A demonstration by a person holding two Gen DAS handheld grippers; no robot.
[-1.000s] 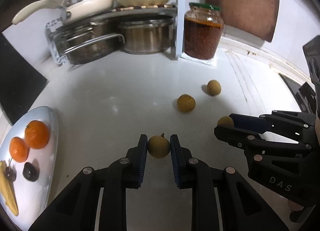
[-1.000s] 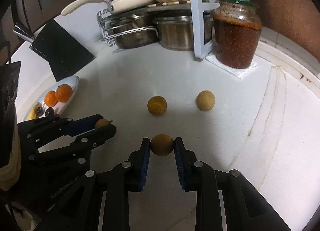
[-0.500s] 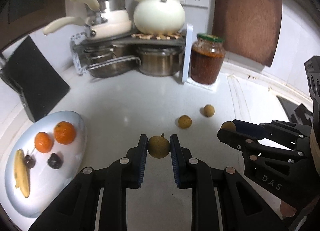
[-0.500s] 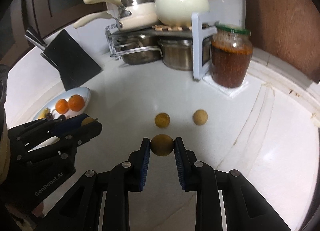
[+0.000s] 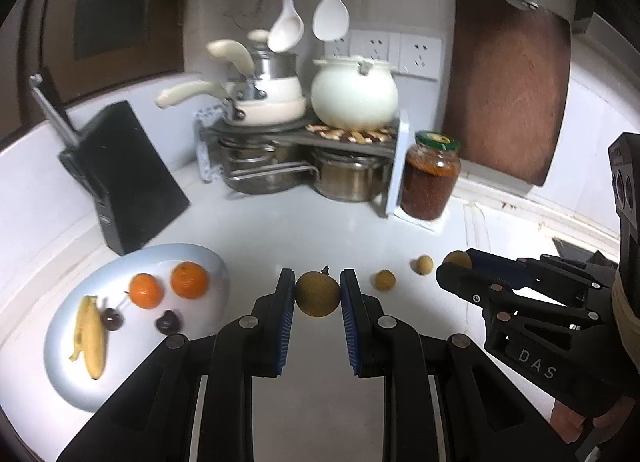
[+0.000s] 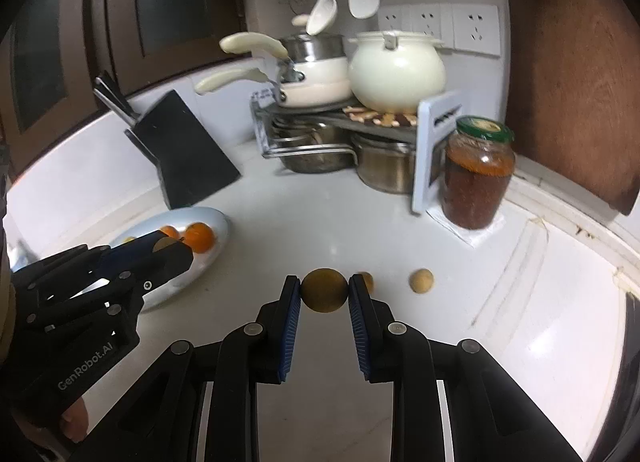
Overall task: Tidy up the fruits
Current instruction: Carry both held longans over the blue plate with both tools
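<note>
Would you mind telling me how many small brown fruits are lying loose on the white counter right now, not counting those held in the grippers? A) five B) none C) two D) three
C: two longans lie on the counter, while the left gripper and the right gripper each pinch one more.

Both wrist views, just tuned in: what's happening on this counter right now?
A person is sorting fruit with two handheld tongs. The left tongs grip one brown round fruit, the right tongs another. Two more brown fruits lie loose on the white counter. The oval plate at left holds two oranges, a banana and two dark fruits.
</note>
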